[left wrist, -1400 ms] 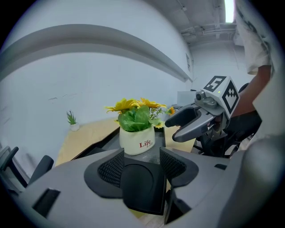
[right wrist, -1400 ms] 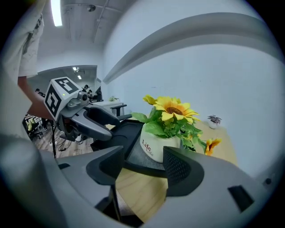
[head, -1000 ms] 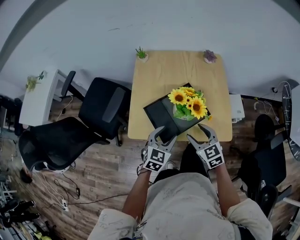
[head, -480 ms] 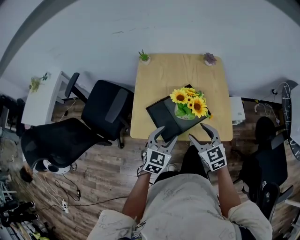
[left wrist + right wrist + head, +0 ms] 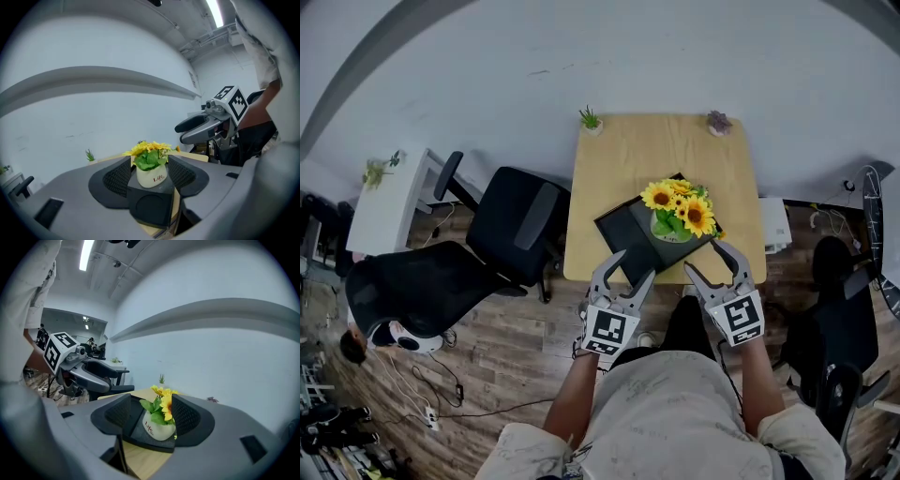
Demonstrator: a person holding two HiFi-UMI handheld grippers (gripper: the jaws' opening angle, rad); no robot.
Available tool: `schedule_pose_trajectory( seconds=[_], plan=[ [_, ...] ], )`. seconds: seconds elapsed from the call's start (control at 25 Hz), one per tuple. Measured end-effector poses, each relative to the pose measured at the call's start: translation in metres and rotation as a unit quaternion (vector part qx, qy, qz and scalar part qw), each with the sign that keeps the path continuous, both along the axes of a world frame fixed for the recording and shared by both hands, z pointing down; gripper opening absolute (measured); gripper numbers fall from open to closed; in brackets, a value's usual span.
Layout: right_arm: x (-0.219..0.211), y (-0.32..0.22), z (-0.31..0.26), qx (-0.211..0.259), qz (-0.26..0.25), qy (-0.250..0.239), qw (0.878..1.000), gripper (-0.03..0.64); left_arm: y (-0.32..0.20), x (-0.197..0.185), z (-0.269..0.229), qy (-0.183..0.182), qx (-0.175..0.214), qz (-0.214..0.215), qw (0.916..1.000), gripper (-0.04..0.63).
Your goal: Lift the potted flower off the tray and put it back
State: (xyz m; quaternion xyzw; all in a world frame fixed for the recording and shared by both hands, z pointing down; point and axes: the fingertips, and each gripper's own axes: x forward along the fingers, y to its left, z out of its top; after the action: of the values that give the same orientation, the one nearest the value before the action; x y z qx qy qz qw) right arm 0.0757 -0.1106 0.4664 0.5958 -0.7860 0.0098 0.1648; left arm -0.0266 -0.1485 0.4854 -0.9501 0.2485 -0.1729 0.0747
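Potted flower (image 5: 680, 208) stands on the black tray (image 5: 622, 230), near the front edge of the wooden counter (image 5: 628, 150). Its white pot (image 5: 152, 176) is printed "Life"; smaller print below is unreadable. Left gripper (image 5: 635, 265) and right gripper (image 5: 704, 258) have jaws apart, clamping nothing, beside the tray's near side.

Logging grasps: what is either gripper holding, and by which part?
Nothing is held: left gripper and right gripper both stand open, the potted flower untouched on its tray.
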Motion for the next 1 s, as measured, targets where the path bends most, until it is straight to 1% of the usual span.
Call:
schedule_pose_trajectory(
  seconds=[0.16,0.28,0.44,0.52,0.72,0.84,1.0],
  plan=[
    [0.0,-0.002,-0.029,0.033,0.001,0.004,0.999,0.272,-0.004,0.002,-0.033,0.033,0.028,-0.001,0.999,0.252],
    [0.0,-0.003,-0.043,0.044,-0.003,0.008,0.999,0.271,-0.007,0.002,-0.054,0.049,0.046,-0.001,0.9978,0.252],
    [-0.001,-0.003,-0.066,0.073,-0.005,0.003,0.997,0.272,-0.006,0.0,-0.08,0.075,0.056,-0.005,0.9956,0.252],
    [0.0,-0.004,-0.079,0.092,-0.006,0.004,0.996,0.271,-0.007,0.0,-0.094,0.087,0.067,-0.005,0.9939,0.252],
    [0.002,-0.002,-0.097,0.124,-0.003,0.005,0.992,0.272,-0.007,-0.003,-0.119,0.108,0.096,-0.011,0.9895,0.252],
    [0.002,-0.002,-0.1,0.129,-0.004,0.007,0.992,0.27,-0.009,-0.004,-0.122,0.115,0.098,-0.017,0.9884,0.252],
    [0.0,-0.003,-0.097,0.126,-0.006,0.009,0.992,0.272,-0.01,-0.005,-0.119,0.115,0.092,-0.02,0.9889,0.252]
  ],
)
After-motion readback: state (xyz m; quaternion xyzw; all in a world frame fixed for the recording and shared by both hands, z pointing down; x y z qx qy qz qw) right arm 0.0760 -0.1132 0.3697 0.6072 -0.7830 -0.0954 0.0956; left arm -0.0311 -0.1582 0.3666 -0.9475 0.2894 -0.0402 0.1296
